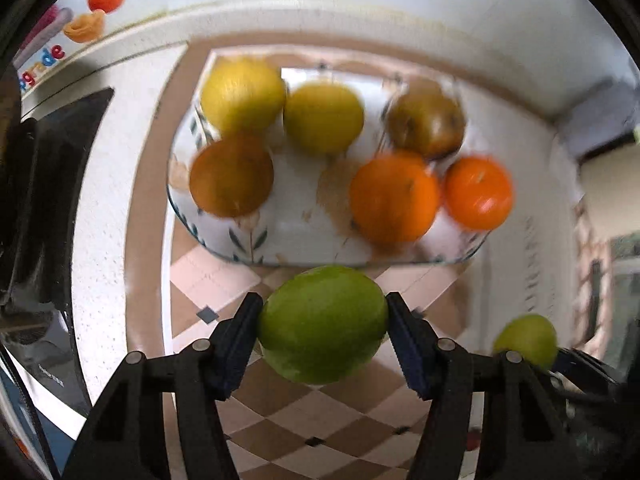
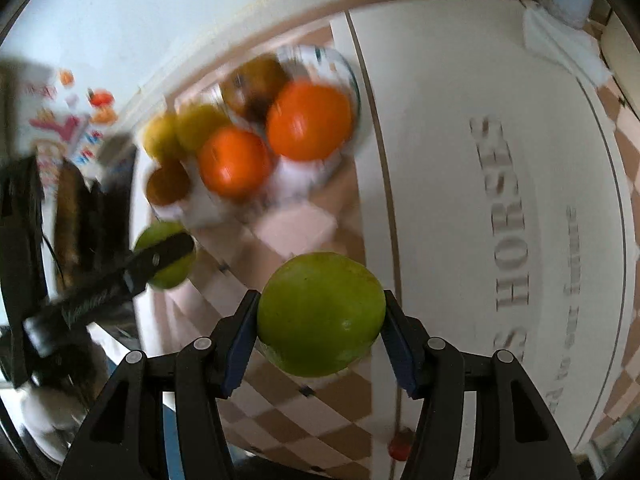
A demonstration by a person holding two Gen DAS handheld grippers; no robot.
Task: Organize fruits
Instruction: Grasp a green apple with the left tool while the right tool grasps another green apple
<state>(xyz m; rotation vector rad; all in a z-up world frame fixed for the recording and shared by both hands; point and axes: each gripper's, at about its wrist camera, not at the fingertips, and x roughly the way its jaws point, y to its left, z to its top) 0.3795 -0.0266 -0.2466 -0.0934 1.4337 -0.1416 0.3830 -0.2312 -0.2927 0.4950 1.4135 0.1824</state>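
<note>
While each black hand-held gripper clamps a smooth round green fruit, left (image 1: 323, 322) on one (image 1: 322, 324), right (image 2: 320, 314) on another (image 2: 320, 314), the clear glass leaf-patterned bowl (image 1: 240, 240) of blurred oranges and yellow fruits sits at twelve o'clock on the checkered bench (image 1: 280, 420).

Brown-and-cream checkered tablecloth (image 1: 344, 412) under a pale wall (image 1: 360, 4), daylight-lit.

"HORSE" lettering on the white tablecloth (image 2: 500, 216), partial colourful "grade" on the wall poster (image 1: 44, 60)
</note>
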